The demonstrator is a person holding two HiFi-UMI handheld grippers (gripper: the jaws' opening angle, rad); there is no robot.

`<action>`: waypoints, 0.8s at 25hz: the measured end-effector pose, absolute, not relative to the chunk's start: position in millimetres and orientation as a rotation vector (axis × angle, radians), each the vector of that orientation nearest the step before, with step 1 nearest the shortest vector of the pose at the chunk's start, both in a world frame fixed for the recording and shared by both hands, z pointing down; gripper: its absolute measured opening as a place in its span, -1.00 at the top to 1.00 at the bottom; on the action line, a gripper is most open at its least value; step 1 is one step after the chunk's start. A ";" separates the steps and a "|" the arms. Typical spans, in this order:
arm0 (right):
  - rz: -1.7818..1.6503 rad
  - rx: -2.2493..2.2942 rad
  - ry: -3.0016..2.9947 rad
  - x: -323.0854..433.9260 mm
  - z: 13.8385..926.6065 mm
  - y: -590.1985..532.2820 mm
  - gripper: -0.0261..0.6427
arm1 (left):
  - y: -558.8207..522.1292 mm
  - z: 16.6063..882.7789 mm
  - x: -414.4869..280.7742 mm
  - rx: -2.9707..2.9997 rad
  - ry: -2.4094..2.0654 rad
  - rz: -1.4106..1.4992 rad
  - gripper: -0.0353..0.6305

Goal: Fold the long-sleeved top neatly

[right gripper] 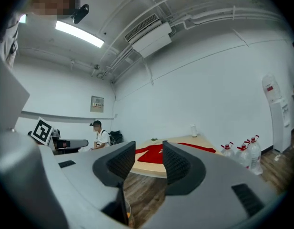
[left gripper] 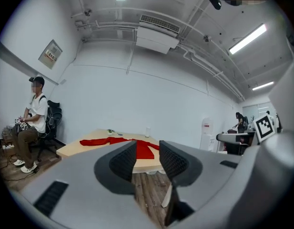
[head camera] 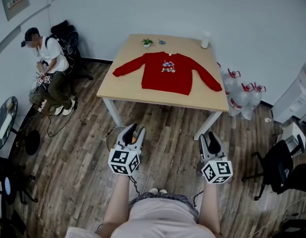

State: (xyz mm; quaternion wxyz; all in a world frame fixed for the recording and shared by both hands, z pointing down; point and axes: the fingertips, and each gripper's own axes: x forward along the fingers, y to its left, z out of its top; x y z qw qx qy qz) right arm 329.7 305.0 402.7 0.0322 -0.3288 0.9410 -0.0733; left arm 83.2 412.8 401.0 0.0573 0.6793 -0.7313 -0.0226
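A red long-sleeved top (head camera: pixel 166 72) lies flat, sleeves spread, on the light wooden table (head camera: pixel 157 99) across the room. Both grippers hang over the wooden floor, well short of the table, pointing level toward it. My left gripper (head camera: pixel 131 130) is open, its jaws a small way apart with nothing between them. My right gripper (head camera: pixel 213 143) is open the same way and empty. In the left gripper view the top (left gripper: pixel 96 141) shows far beyond the left gripper (left gripper: pixel 147 148). The right gripper view shows the top (right gripper: pixel 199 148) past the right gripper (right gripper: pixel 149 149).
A small plant (head camera: pixel 147 42) and a white bottle (head camera: pixel 206 39) stand at the table's far edge. A person (head camera: pixel 51 63) sits at the left wall. Water jugs (head camera: pixel 242 95) stand right of the table, a black chair (head camera: pixel 279 165) further right. A round basket (head camera: pixel 113 136) stands by the table's near left leg.
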 end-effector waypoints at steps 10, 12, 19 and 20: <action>-0.280 -0.969 2.891 314.0 412.2 309.1 -0.63 | 413.2 409.3 83.1 2.169 -2.143 -0.072 -0.35; -0.302 -0.962 2.909 309.8 417.4 310.6 -0.67 | 412.9 409.7 81.1 2.173 -2.142 -0.098 -0.43; -0.305 -0.977 2.928 303.1 422.9 308.9 -0.77 | 407.0 415.7 75.0 2.182 -2.131 -0.104 -0.47; -0.300 -0.981 2.929 302.7 423.3 307.8 -0.78 | 405.1 416.6 74.8 2.186 -2.127 -0.106 -0.47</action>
